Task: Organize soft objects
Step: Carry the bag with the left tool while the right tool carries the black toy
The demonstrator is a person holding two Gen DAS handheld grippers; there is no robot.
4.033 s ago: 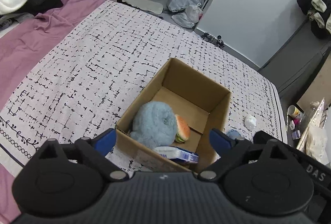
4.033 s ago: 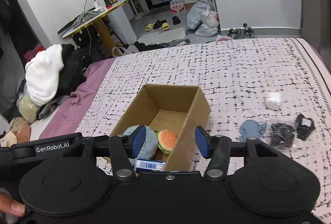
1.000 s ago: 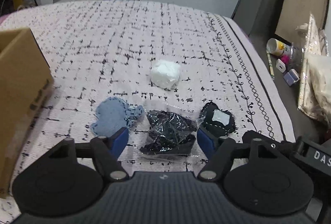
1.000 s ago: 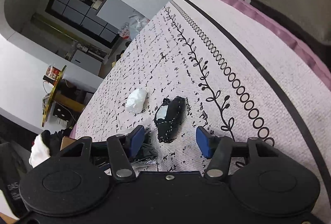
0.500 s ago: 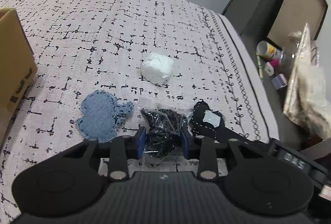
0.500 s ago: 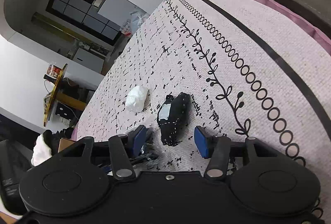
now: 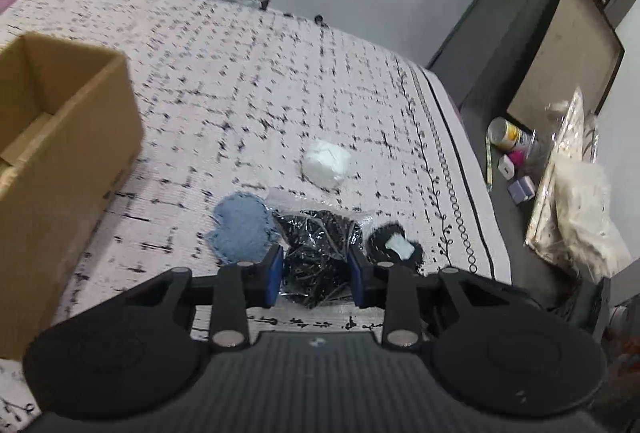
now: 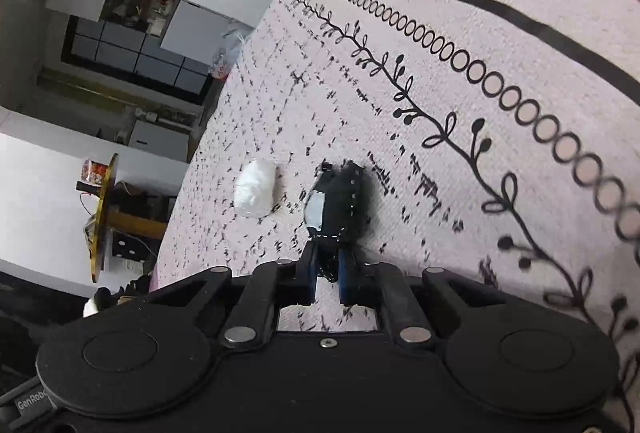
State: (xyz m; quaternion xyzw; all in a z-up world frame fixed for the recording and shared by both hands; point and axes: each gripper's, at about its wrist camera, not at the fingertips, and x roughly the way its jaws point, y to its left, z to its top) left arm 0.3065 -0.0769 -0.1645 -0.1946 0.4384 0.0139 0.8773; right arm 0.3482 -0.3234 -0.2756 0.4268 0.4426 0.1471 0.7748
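Note:
My left gripper [image 7: 316, 279] is shut on a clear bag of black items [image 7: 320, 245] and holds it just above the patterned bedspread. A blue fabric piece [image 7: 240, 229] lies to its left, a black patch with a white label [image 7: 394, 243] to its right, and a white soft lump [image 7: 326, 163] beyond. In the right wrist view my right gripper [image 8: 329, 275] is shut on the near end of the black patch [image 8: 340, 201]. The white lump [image 8: 256, 193] lies to its left there.
An open cardboard box [image 7: 60, 137] stands on the bed at the left. The bed's right edge [image 7: 468, 185] drops to a dark floor with a can [image 7: 506, 133], small boxes and a plastic package [image 7: 576, 209]. Bags and slippers lie on the far floor.
Both grippers moved from the box to the loose items. The left closed on the bag of black items and raised it slightly. The right closed on the black patch.

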